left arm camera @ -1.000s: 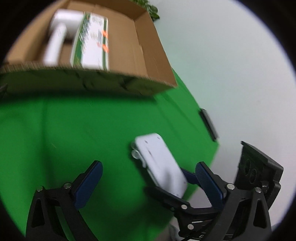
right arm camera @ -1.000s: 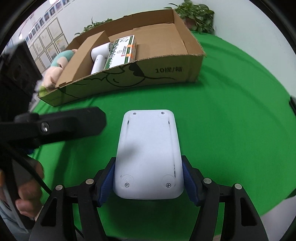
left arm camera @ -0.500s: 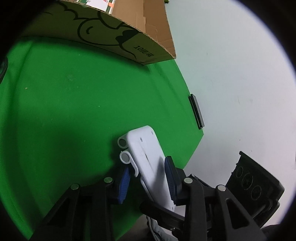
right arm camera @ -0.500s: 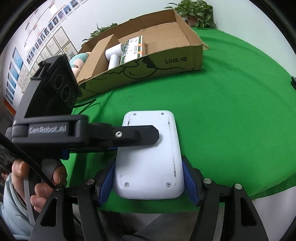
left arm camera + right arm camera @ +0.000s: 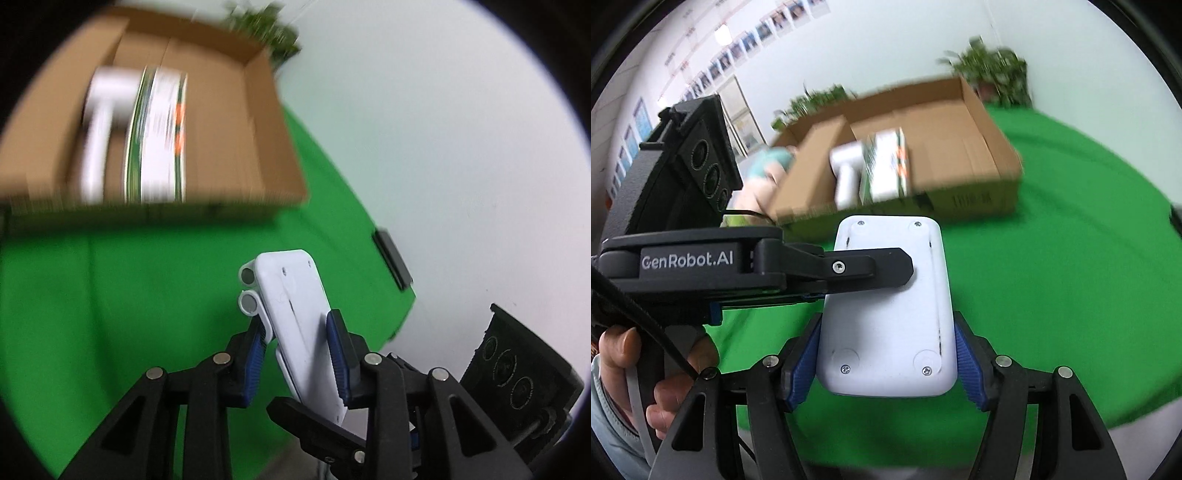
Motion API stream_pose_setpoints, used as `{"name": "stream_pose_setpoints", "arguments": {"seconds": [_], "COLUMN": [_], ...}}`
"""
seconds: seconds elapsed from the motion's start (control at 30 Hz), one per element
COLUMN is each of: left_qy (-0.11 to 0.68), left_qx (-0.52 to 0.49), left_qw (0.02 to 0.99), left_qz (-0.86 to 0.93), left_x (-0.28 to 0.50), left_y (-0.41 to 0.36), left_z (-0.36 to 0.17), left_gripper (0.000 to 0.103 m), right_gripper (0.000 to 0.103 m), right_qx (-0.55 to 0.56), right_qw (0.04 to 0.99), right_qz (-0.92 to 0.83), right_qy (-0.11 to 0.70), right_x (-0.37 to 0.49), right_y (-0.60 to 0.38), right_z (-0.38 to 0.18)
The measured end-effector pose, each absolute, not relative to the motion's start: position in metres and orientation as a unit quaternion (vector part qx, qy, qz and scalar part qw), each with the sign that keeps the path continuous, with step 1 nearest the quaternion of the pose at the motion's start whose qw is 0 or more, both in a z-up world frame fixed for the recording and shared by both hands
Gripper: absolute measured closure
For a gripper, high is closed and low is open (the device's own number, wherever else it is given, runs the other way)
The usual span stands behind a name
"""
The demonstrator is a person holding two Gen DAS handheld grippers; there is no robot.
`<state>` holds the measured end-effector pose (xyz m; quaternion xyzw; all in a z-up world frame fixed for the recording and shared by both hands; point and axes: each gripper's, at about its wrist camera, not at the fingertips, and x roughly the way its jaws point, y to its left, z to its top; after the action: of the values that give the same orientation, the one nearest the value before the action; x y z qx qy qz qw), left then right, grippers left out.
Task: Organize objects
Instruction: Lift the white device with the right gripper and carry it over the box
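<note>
White device (image 5: 886, 317), clamped by both the left gripper (image 5: 297, 354) and right gripper (image 5: 886, 363), risked twisting loose toward the box (image 5: 982, 162) at twelve o'clock.

The white plastic device (image 5: 886, 314) is a flat, rounded-corner slab, its underside turned up to show four small screws, two round foot pads and two thin dark slots along its long edges. It sits lengthwise between the right claw (image 5: 886, 365), whose blue pads press its two long sides at the near end. The left claw (image 5: 295, 350) pinches it through its thickness from the left edge, one black finger (image 5: 871, 267) lying across the upturned face. In the left wrist view two grey round ends (image 5: 248, 290) stick out at its far corner. It is held above the green surface (image 5: 1052, 295), tilted slightly.
</note>
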<state>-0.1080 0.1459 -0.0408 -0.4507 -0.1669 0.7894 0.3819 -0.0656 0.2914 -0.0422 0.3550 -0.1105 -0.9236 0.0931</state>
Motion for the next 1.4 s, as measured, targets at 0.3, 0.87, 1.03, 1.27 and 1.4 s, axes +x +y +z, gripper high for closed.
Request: {"name": "stream_pose_setpoints", "arguments": {"seconds": [0.3, 0.87, 1.03, 1.27, 1.4], "left_qy": [-0.120, -0.072, -0.066, -0.075, -0.076], "left_qx": [-0.348, -0.332, -0.363, -0.430, -0.469], "left_qw": [0.378, 0.369, 0.363, 0.364, 0.357], "left_qz": [0.849, 0.865, 0.856, 0.823, 0.804], "left_x": [-0.144, -0.239, -0.274, -0.309, -0.315], "left_y": [0.125, 0.138, 0.146, 0.169, 0.181], "left_z": [0.068, 0.140, 0.116, 0.045, 0.001], "left_gripper": [0.072, 0.072, 0.072, 0.072, 0.072], "right_gripper": [0.040, 0.040, 0.040, 0.040, 0.040], "right_qx": [0.255, 0.240, 0.278, 0.345, 0.387], "right_qw": [0.131, 0.138, 0.146, 0.143, 0.139], "right_qz": [-0.956, -0.960, -0.947, -0.922, -0.904], "right_qy": [-0.071, -0.050, -0.073, -0.103, -0.119], "right_x": [-0.115, -0.232, -0.271, -0.318, -0.336], "right_y": [0.277, 0.296, 0.307, 0.340, 0.353], "right_z": [0.052, 0.143, 0.127, 0.056, 0.006]}}
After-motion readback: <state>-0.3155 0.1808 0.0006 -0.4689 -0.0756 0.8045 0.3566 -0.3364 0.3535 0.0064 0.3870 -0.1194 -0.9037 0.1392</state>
